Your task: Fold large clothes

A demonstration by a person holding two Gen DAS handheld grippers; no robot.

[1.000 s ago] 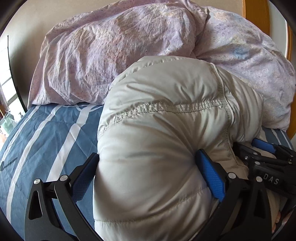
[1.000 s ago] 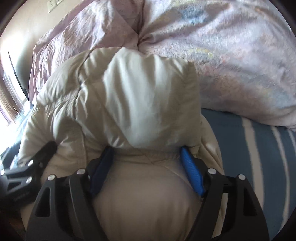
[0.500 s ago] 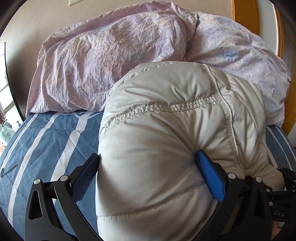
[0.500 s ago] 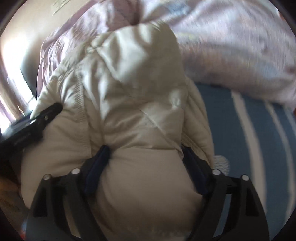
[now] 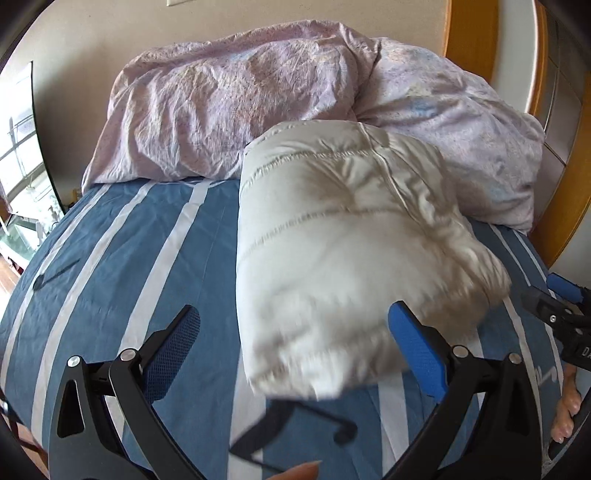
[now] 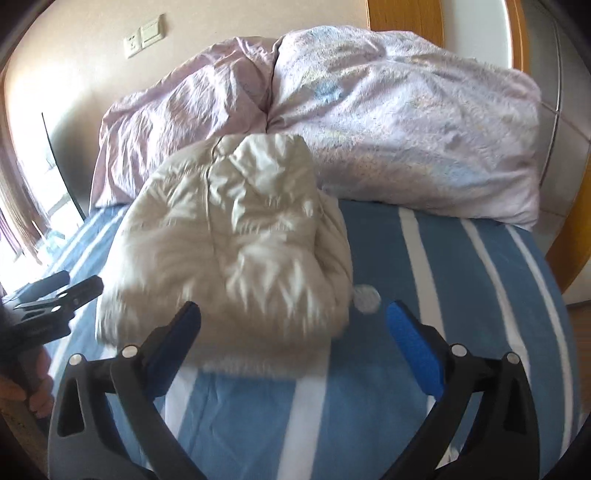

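A: R gripper?
B: Jaws wide apart, just been opening, nothing between; blue fingers clear of the jacket.
A: Jacket?
B: Cream, puffy, bundled on the bed, blue w/ white stripes. Far end touches the duvet, lilac, heaped at the wall.
A: Else?
B: L gripper at left edge, just beside jacket; can't tell if touching. Small white patch on bed by jacket's right side. Switch on wall.
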